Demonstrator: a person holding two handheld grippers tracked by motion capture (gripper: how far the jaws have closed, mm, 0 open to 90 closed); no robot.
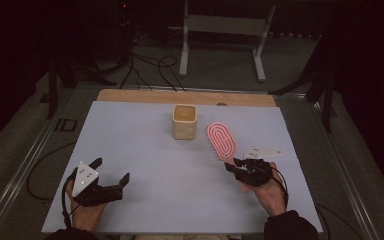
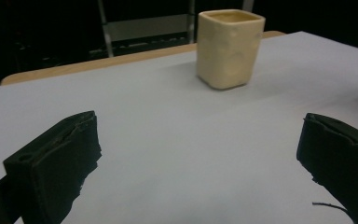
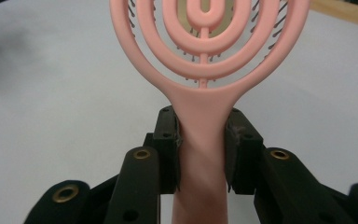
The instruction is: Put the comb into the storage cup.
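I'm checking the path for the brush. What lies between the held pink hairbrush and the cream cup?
Nothing visible: the right gripper clamps the pink hairbrush by its handle, and only bare table separates it from the cream cup.

Cut off, covered and lost in the dark

In the right gripper view the brush loses the top of its head and the end of its handle at the picture's edges, and the cup shows merely as slivers through its rings. In the left gripper view both jaws of the left hand-held gripper run off the bottom edge, and the counter is cropped at the right. In the high view the person's sleeves are cut off below, and the room behind is too dark to read.
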